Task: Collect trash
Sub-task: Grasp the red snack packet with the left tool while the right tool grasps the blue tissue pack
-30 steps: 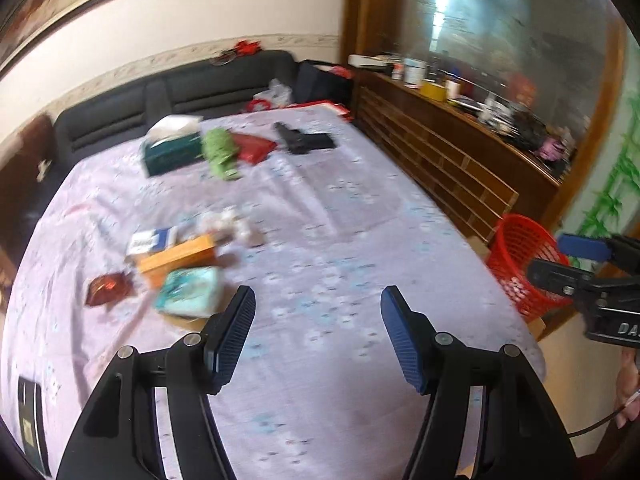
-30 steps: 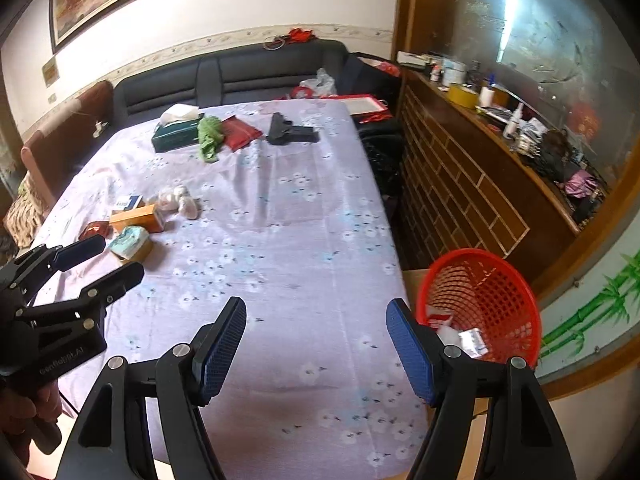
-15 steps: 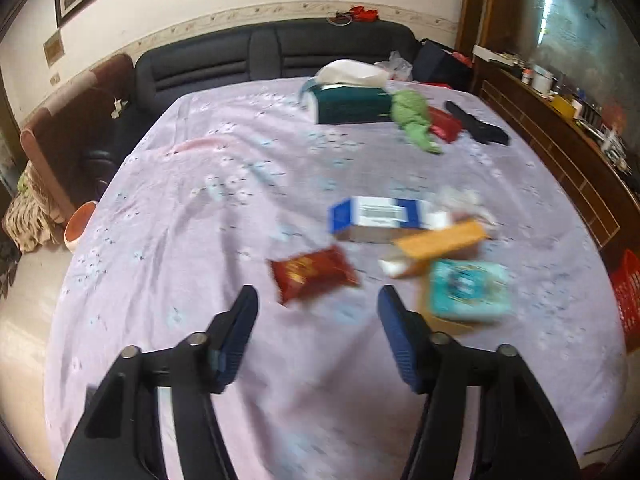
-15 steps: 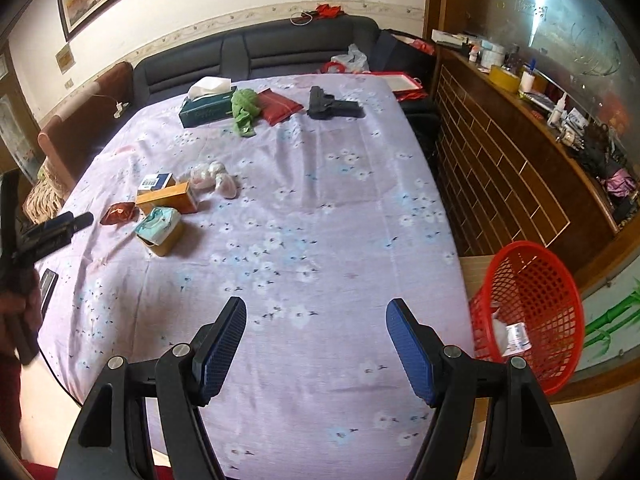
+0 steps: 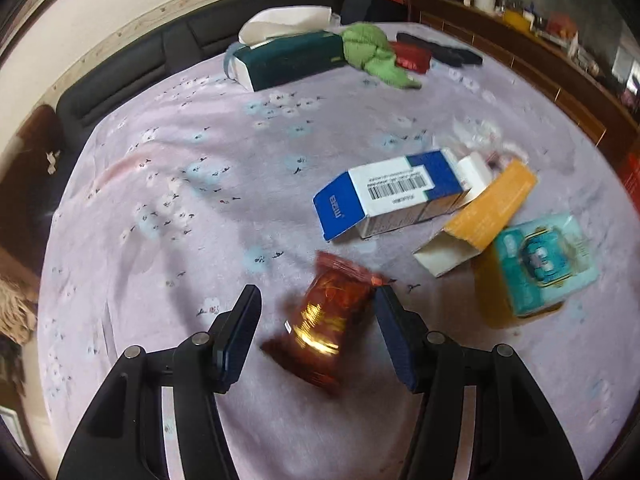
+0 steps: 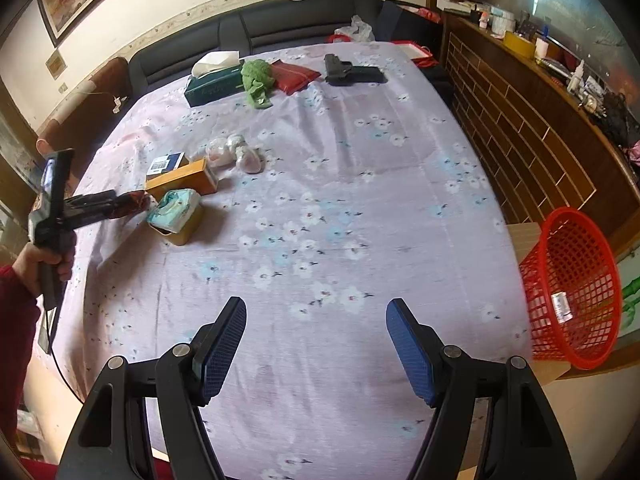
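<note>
The left gripper [image 5: 316, 320] points steeply down at the surface [image 5: 192, 184], a table under a lilac flowered cloth. Its jaws stand apart, with a red foil snack wrapper [image 5: 324, 324] lying between them; the right pad sits just beside the wrapper's edge and the left pad is clear of it, so nothing is clamped. The wrapper is blurred.

Beyond it lie more trash items: a blue-and-white carton [image 5: 392, 196], an orange carton [image 5: 480, 216] with 1 end open, and a teal tissue pack [image 5: 540, 260] resting on a yellow box. Farther back sit a dark green tissue box [image 5: 292, 58] and a green cloth [image 5: 372, 54].

The right gripper [image 6: 316, 344] hovers over a bare stretch of the cloth, its jaws wide apart and holding nothing. A red mesh basket [image 6: 572, 292] stands off the surface's right edge, with a scrap visible through its mesh. In the right wrist view a hand [image 6: 44, 260] in a red sleeve grips the left gripper's handle.
</note>
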The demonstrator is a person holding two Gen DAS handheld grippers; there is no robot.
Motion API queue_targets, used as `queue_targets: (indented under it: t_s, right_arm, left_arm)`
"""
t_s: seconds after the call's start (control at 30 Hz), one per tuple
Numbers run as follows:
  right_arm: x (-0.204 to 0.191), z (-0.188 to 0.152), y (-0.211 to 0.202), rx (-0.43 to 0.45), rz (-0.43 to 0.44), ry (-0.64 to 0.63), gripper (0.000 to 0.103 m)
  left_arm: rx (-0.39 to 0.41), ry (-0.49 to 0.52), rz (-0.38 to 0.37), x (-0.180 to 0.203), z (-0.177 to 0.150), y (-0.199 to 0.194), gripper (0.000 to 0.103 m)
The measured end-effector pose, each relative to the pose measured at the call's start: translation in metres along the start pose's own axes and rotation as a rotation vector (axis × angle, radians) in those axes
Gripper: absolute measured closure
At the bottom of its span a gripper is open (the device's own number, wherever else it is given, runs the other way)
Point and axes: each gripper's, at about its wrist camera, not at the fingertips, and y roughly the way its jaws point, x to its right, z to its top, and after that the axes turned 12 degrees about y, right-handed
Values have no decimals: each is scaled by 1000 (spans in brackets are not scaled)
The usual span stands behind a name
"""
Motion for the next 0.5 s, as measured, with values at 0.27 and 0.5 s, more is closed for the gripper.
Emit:
queue_targets:
  t_s: [0.27, 0.5]
  right_arm:
    - [-27, 29, 39, -125, 232, 108, 26]
    - [-76, 50, 92, -196, 370, 138, 33]
  left_arm:
    - [2, -68, 53, 7, -11, 6, 73]
    - [56, -127, 46, 24, -29, -32, 73]
